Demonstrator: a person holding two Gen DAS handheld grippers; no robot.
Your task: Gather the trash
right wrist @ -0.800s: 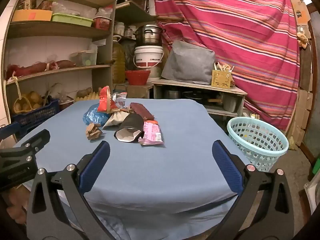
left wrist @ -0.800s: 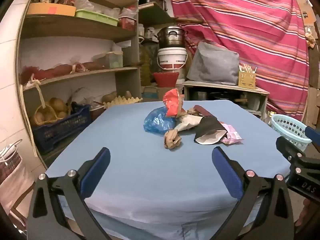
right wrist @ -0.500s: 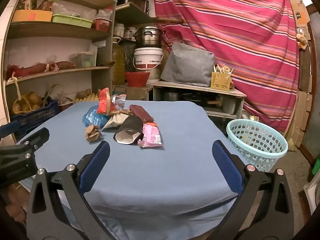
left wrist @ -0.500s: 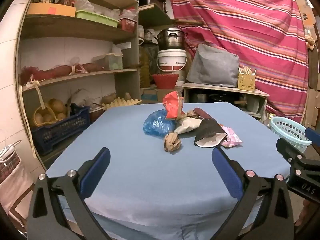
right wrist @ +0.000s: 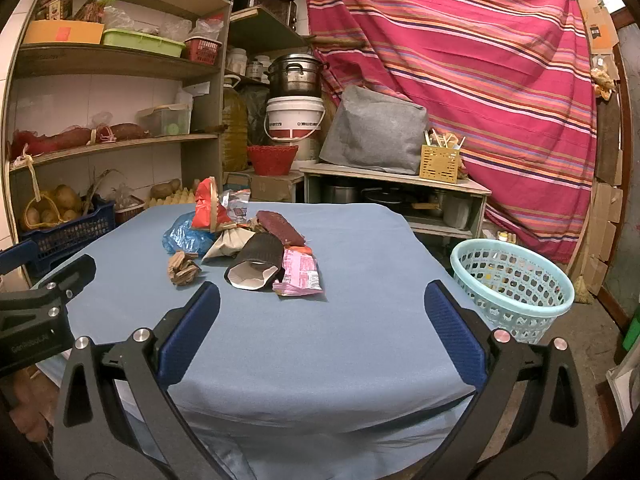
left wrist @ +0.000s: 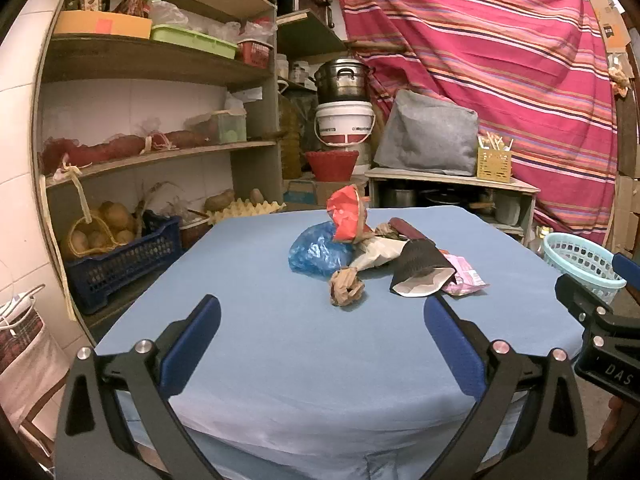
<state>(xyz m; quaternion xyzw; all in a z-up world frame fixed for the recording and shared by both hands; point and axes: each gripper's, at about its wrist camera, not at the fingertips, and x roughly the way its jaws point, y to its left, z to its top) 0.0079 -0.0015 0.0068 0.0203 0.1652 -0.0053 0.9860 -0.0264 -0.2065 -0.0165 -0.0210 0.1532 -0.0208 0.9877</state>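
step: approach | left gripper (left wrist: 318, 320) jaws spread, empty | right gripper (right wrist: 322, 308) jaws spread, empty | trash: crumpled brown paper ball (left wrist: 346, 287), flattened black paper cup (right wrist: 256, 266), pink foil wrapper (right wrist: 300, 274) mid-table on blue cloth-covered table (right wrist: 360, 340) | pale blue plastic basket (right wrist: 512, 288) off right edge | advice: take nearest pieces singly, straddle fully before closing

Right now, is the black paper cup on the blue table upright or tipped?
Tipped: the black paper cup lies on its side, white inside facing the camera.
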